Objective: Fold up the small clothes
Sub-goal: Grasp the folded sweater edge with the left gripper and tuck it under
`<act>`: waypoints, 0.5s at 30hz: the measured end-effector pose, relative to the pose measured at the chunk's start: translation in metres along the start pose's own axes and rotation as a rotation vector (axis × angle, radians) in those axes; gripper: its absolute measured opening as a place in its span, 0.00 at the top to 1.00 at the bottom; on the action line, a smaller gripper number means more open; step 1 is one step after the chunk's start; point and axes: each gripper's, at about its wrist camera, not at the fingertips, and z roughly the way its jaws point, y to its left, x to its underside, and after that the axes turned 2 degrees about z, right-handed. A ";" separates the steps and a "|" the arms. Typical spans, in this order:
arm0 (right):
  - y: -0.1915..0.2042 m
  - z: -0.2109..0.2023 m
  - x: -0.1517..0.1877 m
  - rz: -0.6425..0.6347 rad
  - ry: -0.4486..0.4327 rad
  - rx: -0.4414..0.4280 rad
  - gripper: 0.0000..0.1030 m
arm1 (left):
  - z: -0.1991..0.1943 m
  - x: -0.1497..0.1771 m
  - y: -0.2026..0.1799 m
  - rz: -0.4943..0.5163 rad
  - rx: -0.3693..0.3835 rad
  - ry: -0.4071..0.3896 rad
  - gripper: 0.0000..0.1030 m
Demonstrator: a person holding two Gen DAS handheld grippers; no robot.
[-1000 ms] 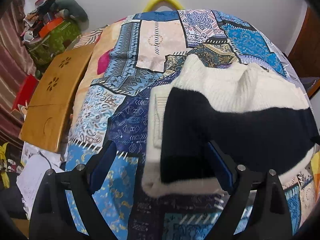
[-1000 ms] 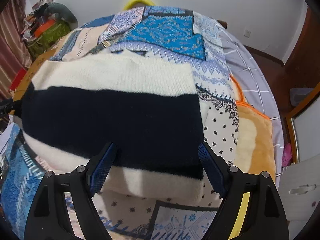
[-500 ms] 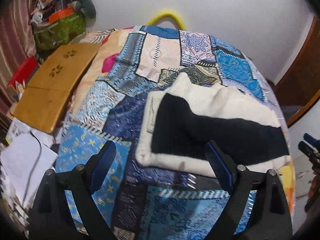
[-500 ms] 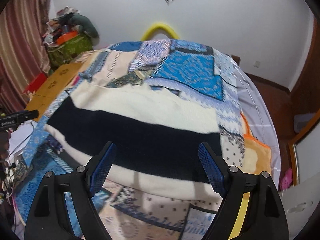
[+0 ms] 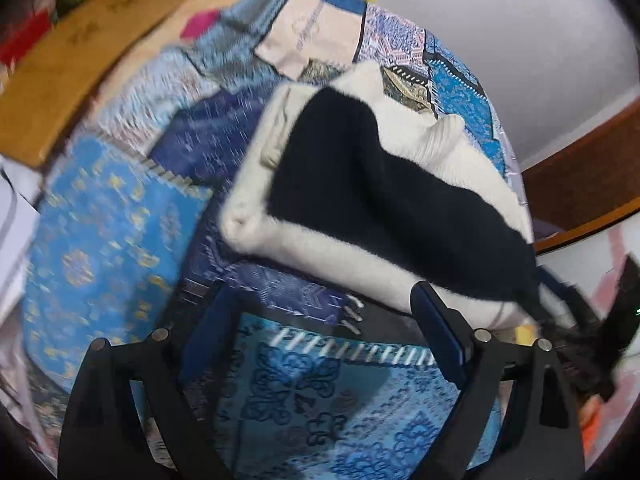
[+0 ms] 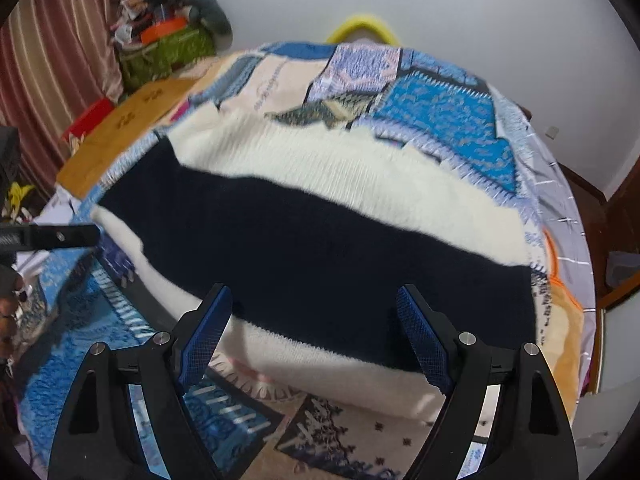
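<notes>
A folded cream and black knit garment (image 5: 372, 196) lies flat on the patchwork blanket (image 5: 112, 248); it fills the middle of the right wrist view (image 6: 320, 240). My left gripper (image 5: 320, 336) is open and empty, above the blanket just short of the garment's near edge. My right gripper (image 6: 312, 336) is open and empty, its fingers either side of the garment's near edge, not holding it. The right gripper shows blurred at the far right of the left wrist view (image 5: 592, 340); the left gripper shows at the left edge of the right wrist view (image 6: 52, 236).
A wooden board (image 6: 128, 128) lies along the bed's far left side. A green basket of clutter (image 6: 168, 52) stands by the striped curtain (image 6: 52, 60). A yellow hoop (image 6: 362, 26) rises behind the bed. An orange cloth (image 6: 564, 332) lies at the bed's right edge.
Both grippers have pulled back from the garment, then the left swung and tilted, blurring its view. The right came back closer. The garment lies still.
</notes>
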 end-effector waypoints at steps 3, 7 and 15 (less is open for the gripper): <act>-0.001 0.013 0.004 0.011 0.034 -0.005 0.21 | 0.011 -0.003 -0.002 -0.014 0.046 0.031 0.11; -0.005 0.021 0.010 0.024 0.047 -0.027 0.19 | 0.024 -0.006 -0.005 -0.023 0.109 0.050 0.11; -0.006 0.022 0.011 0.017 0.034 -0.050 0.15 | 0.038 -0.027 -0.005 -0.070 0.123 0.002 0.19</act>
